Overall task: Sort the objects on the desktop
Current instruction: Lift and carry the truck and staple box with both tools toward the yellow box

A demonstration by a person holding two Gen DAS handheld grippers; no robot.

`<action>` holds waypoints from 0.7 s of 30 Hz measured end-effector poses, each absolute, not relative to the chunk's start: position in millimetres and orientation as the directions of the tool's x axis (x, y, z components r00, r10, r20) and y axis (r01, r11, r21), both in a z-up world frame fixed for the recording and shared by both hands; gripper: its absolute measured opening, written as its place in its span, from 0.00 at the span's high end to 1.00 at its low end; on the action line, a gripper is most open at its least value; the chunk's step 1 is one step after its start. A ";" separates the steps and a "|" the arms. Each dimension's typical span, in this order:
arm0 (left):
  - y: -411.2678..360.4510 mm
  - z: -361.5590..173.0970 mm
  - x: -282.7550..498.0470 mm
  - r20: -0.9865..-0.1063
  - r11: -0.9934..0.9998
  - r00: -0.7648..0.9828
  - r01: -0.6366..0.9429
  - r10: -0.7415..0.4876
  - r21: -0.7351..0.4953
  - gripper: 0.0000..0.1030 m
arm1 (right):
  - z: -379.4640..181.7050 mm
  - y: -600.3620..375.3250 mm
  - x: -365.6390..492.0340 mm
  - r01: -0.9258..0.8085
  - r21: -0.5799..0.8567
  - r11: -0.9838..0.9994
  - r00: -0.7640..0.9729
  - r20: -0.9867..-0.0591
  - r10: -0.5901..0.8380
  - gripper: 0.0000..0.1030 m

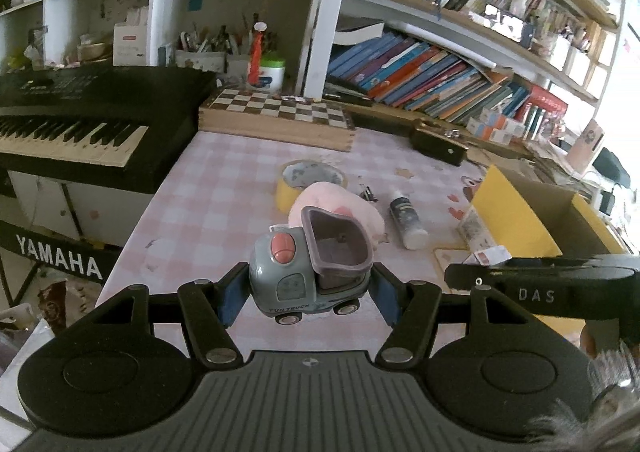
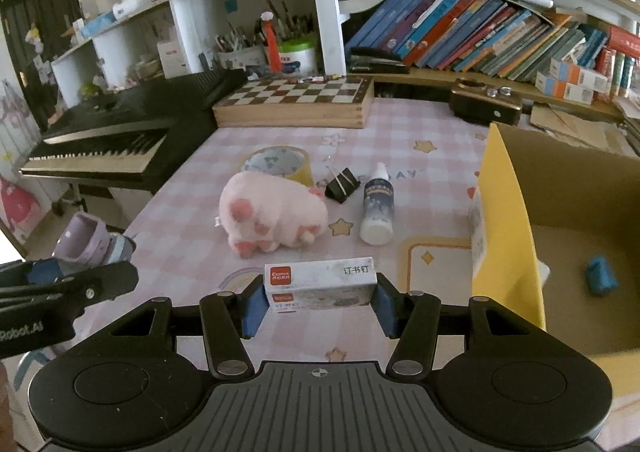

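Desktop clutter is spread over a pink checked tablecloth (image 2: 400,124), and both grippers already have something in them. Left gripper (image 1: 308,292) is pinching a little grey toy truck (image 1: 308,276) with a purple tipper bed and "FUN TRUCK" on its side, blue pads pressed on both ends, and it's lifted off the cloth. You can also spot that truck at the left edge of the right wrist view, held out past the table edge. Right gripper (image 2: 320,300) is clamped on a white staple box (image 2: 320,284) with a red Comix label, one pad on each short end, held just above the cloth. Lying on the table: a pink plush toy (image 2: 272,216) on its side, a roll of yellow tape (image 2: 280,164) just behind it and touching or nearly so, a black binder clip (image 2: 342,184) to the right of the tape, and a small dark bottle (image 2: 378,208) with a white cap lying flat right beside the clip. Cardboard box (image 2: 560,212) with yellow flaps sits open on the right side of the table, and there's a small blue thing (image 2: 600,276) inside on its floor, too blurry to say what it is. At the back there's a wooden chessboard (image 2: 296,100), a Yamaha keyboard (image 1: 68,124) off the left side, and shelves packed with books (image 2: 460,36).
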State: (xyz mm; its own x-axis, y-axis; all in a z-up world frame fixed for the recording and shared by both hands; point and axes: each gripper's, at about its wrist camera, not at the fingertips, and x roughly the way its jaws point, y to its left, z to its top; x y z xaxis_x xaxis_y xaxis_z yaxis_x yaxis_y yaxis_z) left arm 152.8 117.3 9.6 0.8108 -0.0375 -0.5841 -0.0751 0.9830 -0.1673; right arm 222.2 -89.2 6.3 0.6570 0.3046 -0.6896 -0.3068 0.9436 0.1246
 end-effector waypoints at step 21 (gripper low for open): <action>117.9 13.8 79.0 -0.586 0.984 0.807 -0.032 -0.078 -0.176 0.40 | 7.1 -78.1 143.3 -0.292 0.133 0.947 0.648 -0.701 0.298 0.48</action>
